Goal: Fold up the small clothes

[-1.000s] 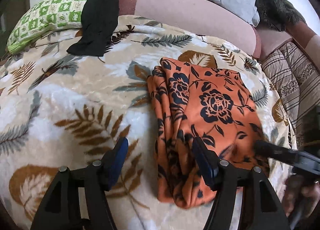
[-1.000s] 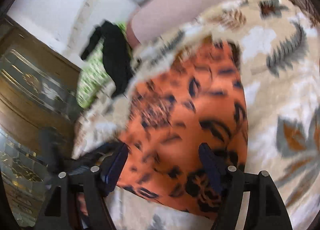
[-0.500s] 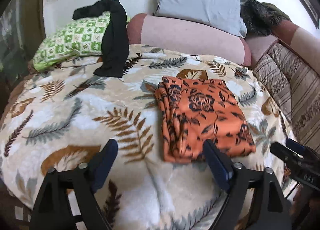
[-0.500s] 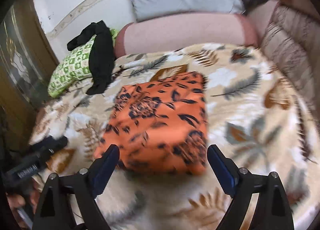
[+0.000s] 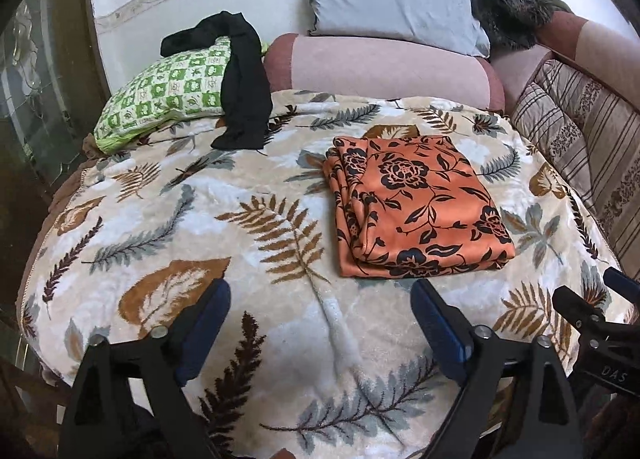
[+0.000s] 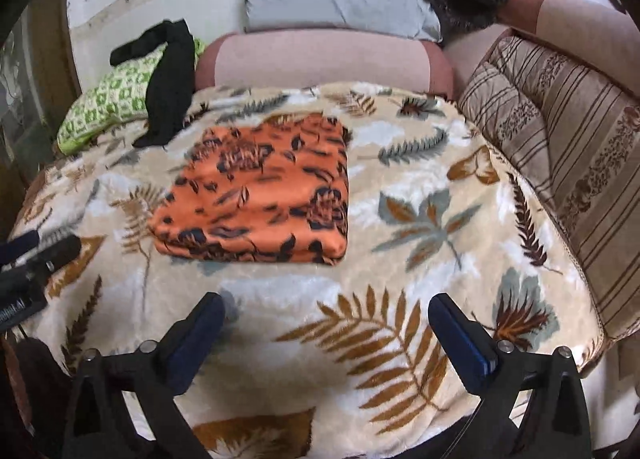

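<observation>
A folded orange cloth with black flowers (image 5: pixel 416 207) lies flat on the leaf-patterned blanket (image 5: pixel 200 219); it also shows in the right wrist view (image 6: pixel 260 195). My left gripper (image 5: pixel 320 323) is open and empty, hovering over the blanket's near part, short of the cloth. My right gripper (image 6: pixel 326 333) is open and empty, also back from the cloth's near edge. The right gripper shows at the right edge of the left wrist view (image 5: pixel 600 323), and the left gripper shows at the left edge of the right wrist view (image 6: pixel 36 259).
A black garment (image 5: pixel 240 91) hangs over a green checked pillow (image 5: pixel 164 95) at the back left. A pink bolster (image 5: pixel 384 67) and grey pillow (image 5: pixel 392 7) line the back. A striped cushion (image 5: pixel 580 147) and dark furry thing (image 5: pixel 508 15) sit at the right.
Both grippers have pulled back from the orange cloth towards the blanket's near edge. A second ago they were right at the cloth; now it lies free, folded.
</observation>
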### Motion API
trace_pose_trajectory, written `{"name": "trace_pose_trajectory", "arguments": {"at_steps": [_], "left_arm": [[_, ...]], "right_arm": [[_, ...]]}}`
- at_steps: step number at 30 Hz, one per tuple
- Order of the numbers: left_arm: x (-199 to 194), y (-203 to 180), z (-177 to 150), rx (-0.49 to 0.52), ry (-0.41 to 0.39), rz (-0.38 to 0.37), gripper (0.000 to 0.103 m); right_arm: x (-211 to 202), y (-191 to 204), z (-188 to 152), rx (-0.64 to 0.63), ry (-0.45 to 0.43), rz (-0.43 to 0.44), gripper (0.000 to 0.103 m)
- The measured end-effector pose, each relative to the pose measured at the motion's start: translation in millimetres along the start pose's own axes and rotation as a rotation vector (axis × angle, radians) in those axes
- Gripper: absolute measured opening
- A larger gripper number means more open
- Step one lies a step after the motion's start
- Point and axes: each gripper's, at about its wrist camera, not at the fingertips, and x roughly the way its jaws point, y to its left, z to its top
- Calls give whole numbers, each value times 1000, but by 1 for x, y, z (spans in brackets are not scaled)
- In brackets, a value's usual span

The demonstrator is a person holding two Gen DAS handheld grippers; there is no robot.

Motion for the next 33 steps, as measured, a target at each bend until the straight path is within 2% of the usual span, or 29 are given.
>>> {"name": "trace_pose_trajectory", "arguments": {"at_steps": [15, 21, 33], "left_arm": [[-25, -5, 13, -7, -52, -11, 94], [-23, -8, 15, 4, -35, 22, 94], [-11, -5, 23, -18, -22, -11, 94]], "right_arm": [[-21, 9, 23, -16, -63, 14, 103], [-23, 11, 28, -24, -73, 0, 103], [-24, 14, 37, -66, -87, -10, 103]]}}
